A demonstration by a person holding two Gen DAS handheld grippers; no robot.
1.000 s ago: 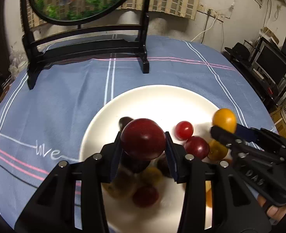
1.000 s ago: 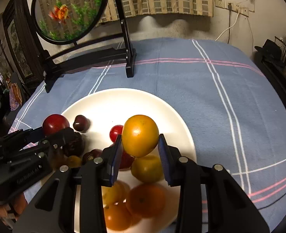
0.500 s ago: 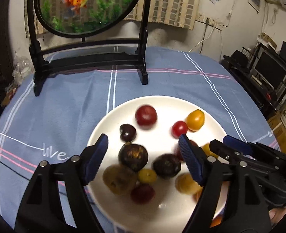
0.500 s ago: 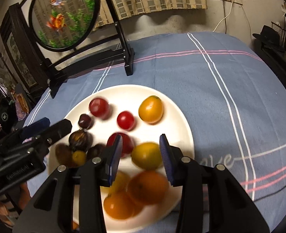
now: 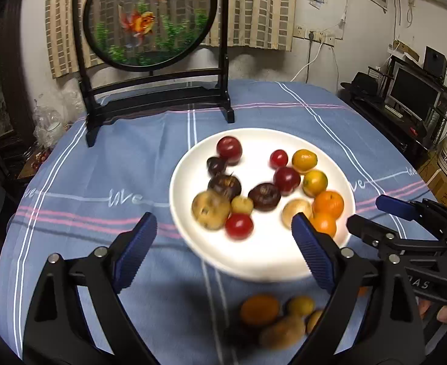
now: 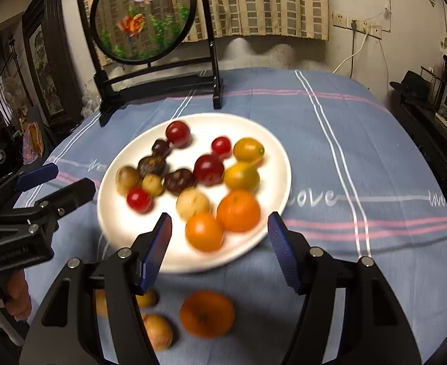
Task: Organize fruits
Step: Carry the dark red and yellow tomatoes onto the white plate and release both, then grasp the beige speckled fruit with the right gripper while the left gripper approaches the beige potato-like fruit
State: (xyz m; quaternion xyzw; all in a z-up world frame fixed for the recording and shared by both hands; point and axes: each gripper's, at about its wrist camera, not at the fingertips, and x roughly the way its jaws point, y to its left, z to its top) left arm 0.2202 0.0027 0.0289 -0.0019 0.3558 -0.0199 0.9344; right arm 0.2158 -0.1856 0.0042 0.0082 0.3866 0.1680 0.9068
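Both claws, left claw [image 5: 223,249] and right claw [image 6: 218,248], opening and empty, hang over loose fruit at six o'clock of the white plate [image 6: 272,164]; the orange [image 6: 206,313] lies nearest the right claw.

Right gripper [image 6: 218,240] fingers opening, empty, over fruit-filled white plate [image 6: 272,152].

One white plate [image 6: 126,231] stands on the blue cloth [image 6: 360,152] and carries fourteen small fruits. About four more fruits lie on the cloth before it, though blur makes this count uncertain.
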